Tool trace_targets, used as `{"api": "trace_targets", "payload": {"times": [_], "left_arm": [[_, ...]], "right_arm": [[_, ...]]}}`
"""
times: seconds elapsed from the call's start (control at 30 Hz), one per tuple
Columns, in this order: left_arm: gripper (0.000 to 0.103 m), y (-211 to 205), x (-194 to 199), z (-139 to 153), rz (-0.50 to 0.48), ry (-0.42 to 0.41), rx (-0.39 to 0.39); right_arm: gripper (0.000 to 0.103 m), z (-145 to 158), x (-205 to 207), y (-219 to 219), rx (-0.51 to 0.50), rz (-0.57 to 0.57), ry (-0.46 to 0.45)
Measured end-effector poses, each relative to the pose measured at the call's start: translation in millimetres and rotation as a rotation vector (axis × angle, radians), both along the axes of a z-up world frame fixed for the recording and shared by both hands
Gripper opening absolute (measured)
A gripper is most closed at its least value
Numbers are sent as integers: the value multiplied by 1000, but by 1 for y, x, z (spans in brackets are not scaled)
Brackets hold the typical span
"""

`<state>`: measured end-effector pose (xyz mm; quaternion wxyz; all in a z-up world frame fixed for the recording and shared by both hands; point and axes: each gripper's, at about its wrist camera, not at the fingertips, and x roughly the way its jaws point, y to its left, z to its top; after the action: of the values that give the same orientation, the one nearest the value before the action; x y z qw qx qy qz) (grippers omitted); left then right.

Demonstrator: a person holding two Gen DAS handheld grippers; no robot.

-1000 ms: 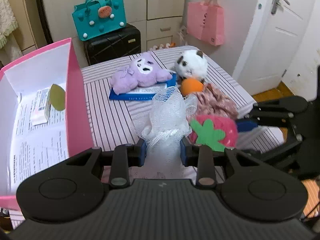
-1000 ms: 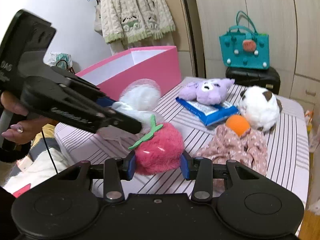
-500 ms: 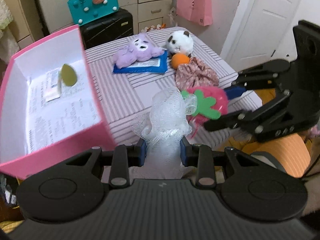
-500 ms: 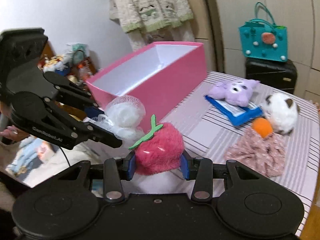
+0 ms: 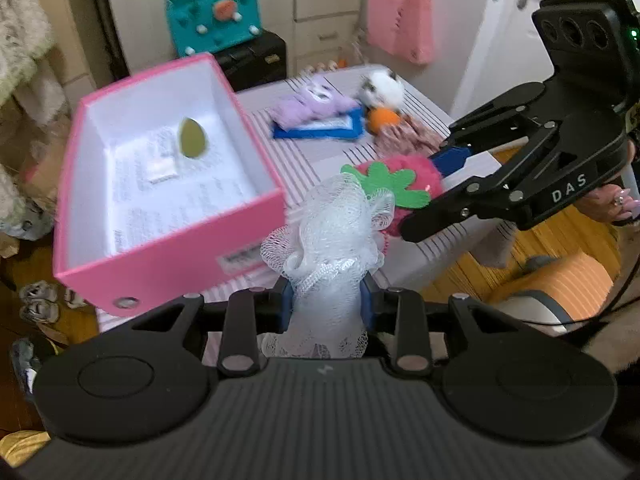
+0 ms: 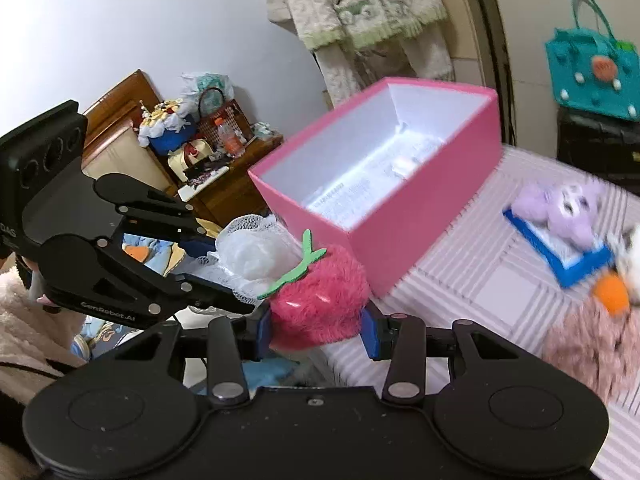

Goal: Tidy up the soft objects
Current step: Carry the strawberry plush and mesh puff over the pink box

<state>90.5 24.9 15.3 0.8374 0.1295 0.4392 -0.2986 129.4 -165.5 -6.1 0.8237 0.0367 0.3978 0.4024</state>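
Observation:
My left gripper (image 5: 326, 306) is shut on a white mesh bath pouf (image 5: 336, 240) and holds it in the air at the near end of the open pink box (image 5: 160, 256). My right gripper (image 6: 318, 330) is shut on a pink plush strawberry (image 6: 318, 304) with a green leaf, held just right of the pouf (image 6: 256, 252). The box (image 6: 420, 236) holds papers and a small green leaf shape (image 5: 192, 143). A purple plush (image 5: 316, 102), a white plush (image 5: 382, 88), an orange ball (image 5: 382, 118) and a pink floral cloth (image 5: 404, 136) lie on the striped table (image 5: 320, 160).
A blue book (image 5: 332, 128) lies under the purple plush. A teal bag (image 5: 218, 20) stands on a black case behind the table. A pink bag (image 5: 400, 26) hangs by the white door. A wooden cabinet (image 6: 224, 184) with clutter stands to the left.
Both grippers have lifted and pulled back off the table with their objects. They now sit at the box's near end, and the box interior shows more from above.

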Motion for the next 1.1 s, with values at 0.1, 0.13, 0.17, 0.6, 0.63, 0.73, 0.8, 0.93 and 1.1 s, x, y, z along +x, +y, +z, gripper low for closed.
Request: {"api": "trace_targets", "payload": {"times": [0.1,0.13,0.17,0.6,0.63,0.73,0.8,0.93,1.1], "left_arm": [[31,13,7,9,29,-40,-11],[31,17,11,12,40,-52,-15],[32,22,16,15,55,-63,-19],[32,74,96,11,249,-85,-82],[32,74,106,10,254,-77,-81],[32,72,135,7,273,-81,-63],[32,70,154,5,286,-94,-44],[32,66,195,-3,311,-72,-10],[32,58,240,-22,370,-80,67]], "right_arm": [[48,17,8,10,-3,4,-63],[48,22,11,12,-6,7,-84],[48,26,15,15,-7,8,-106],[49,39,76,47,-17,5,-355],[49,39,84,50,-36,4,-370],[49,36,111,59,-98,-14,-390],[49,31,133,63,-141,-32,-389],[49,22,179,71,-206,-65,-333],[49,10,214,91,-350,-32,-328]]}}
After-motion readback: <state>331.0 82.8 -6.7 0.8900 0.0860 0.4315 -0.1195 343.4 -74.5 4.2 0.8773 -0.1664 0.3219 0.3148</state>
